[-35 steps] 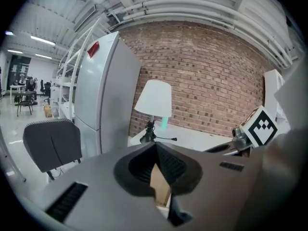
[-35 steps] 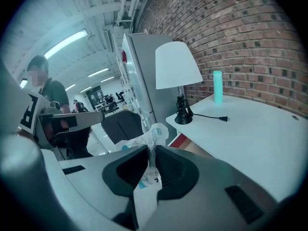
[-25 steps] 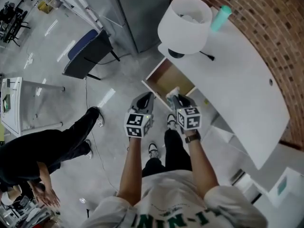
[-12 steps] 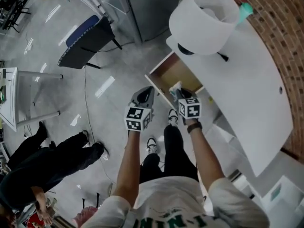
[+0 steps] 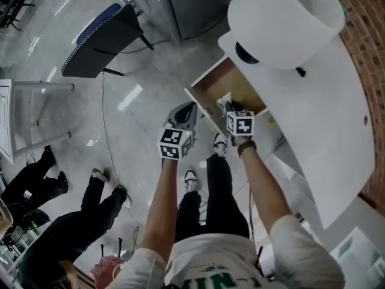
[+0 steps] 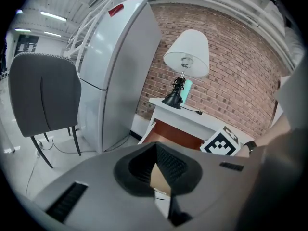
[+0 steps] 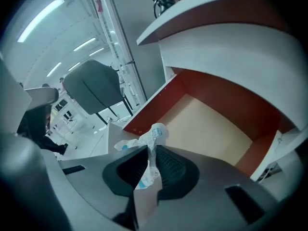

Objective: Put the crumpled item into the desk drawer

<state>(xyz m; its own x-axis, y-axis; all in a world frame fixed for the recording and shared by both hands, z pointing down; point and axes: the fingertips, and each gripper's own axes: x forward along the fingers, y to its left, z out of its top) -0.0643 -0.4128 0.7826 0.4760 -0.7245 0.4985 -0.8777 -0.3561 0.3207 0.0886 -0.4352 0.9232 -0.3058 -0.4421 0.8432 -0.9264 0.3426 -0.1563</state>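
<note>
1. Worktop (image 5: pixel 328 116): white desk against a brick wall, lamp (image 5: pixel 283 17) at its far end.
2. Drawer (image 7: pixel 211 124): pulled open under the worktop, floor bare.
3. Left claw (image 6: pixel 156 150): pressed together on nothing, held left of the drawer, clear of it.
4. Right claw (image 7: pixel 153 154): pinching the crumpled item (image 7: pixel 153 134), poised at the drawer's near front rim.
5. Crumpled item: thin white wrapper with blue print, its loose end above the rim.
6. Hazard: released here, so light a piece may drop outside onto the floor or cling to a pad. Reaching deeper risks knocking the worktop's overhang.
</note>
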